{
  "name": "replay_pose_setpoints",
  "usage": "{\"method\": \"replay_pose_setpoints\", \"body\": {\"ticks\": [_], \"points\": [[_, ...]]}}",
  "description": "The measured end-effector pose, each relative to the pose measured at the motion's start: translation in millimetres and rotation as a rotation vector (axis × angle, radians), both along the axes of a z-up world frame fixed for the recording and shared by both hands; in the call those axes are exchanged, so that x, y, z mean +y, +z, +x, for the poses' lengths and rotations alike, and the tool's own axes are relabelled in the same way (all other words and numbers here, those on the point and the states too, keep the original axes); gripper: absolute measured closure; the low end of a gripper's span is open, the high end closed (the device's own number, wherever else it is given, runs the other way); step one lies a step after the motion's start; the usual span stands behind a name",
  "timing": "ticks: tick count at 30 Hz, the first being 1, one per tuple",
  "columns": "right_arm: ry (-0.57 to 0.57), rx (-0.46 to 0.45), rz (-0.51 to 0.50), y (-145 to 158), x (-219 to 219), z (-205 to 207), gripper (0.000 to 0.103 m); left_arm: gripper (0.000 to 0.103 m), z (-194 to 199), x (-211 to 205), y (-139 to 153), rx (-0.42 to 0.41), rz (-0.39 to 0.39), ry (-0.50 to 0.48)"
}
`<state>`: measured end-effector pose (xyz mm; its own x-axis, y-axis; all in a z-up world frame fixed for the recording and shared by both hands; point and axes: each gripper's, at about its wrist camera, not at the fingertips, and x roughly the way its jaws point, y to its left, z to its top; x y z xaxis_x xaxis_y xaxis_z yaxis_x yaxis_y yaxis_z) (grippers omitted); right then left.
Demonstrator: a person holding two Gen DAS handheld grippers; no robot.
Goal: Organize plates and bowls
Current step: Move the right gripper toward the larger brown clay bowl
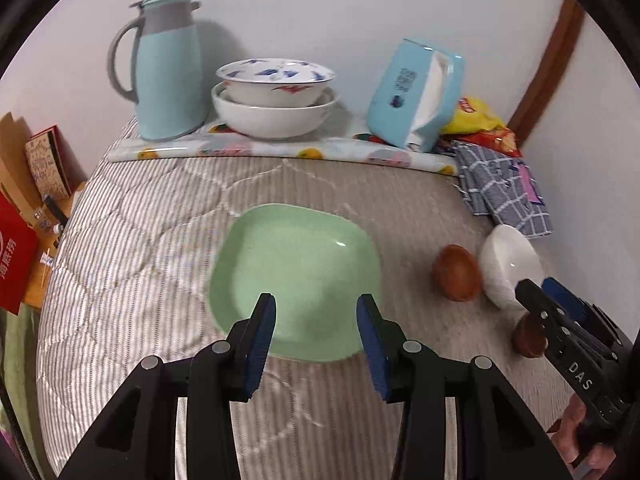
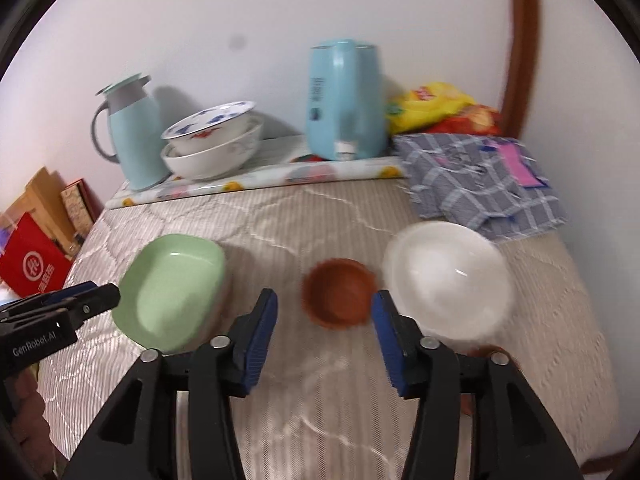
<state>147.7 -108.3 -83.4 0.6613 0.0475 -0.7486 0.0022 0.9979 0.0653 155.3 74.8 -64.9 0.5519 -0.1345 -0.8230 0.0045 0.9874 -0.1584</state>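
The left tool (image 1: pixel 316 316) is hovering released right over the green plate's (image 1: pixel 296 276) near rim; the right tool (image 2: pixel 324 312), also released, is facing the brown bowl (image 2: pixel 338 296).

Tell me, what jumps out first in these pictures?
A pale green dish lies mid-bed on the striped quilt, right ahead of the open left gripper. Beside it sit a small brown bowl and a white bowl, before the open right gripper. Against the wall stand a blue jug and stacked bowls.
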Motion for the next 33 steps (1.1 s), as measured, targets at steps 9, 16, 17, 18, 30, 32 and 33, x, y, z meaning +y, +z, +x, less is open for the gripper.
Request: {"method": "replay_pose_setpoints", "body": {"ticks": [9,16,17,18,30,32,33], "points": [[-0.112,-0.036,0.006,11,-68,-48,0.051,0.063,-11,-46,9,-0.015,0.011,-0.045],[-0.181,-0.021,0.039,-1,-109,-69,0.051,0.063,-12,-69,9,-0.012,0.021,-0.067],[-0.188,-0.017,0.044,-3,-113,-70,0.051,0.063,-11,-72,8,-0.010,0.022,-0.068],[-0.193,-0.012,0.049,-5,-118,-72,0.051,0.063,-10,-75,7,-0.007,0.023,-0.070],[-0.223,0.034,0.069,-34,-147,-73,0.051,0.063,7,-102,-11,0.034,0.022,-0.098],[-0.228,0.045,0.074,-40,-151,-69,0.051,0.063,10,-105,-15,0.043,0.025,-0.097],[-0.229,0.051,0.077,-43,-153,-68,0.051,0.063,13,-107,-18,0.048,0.027,-0.098]]}}
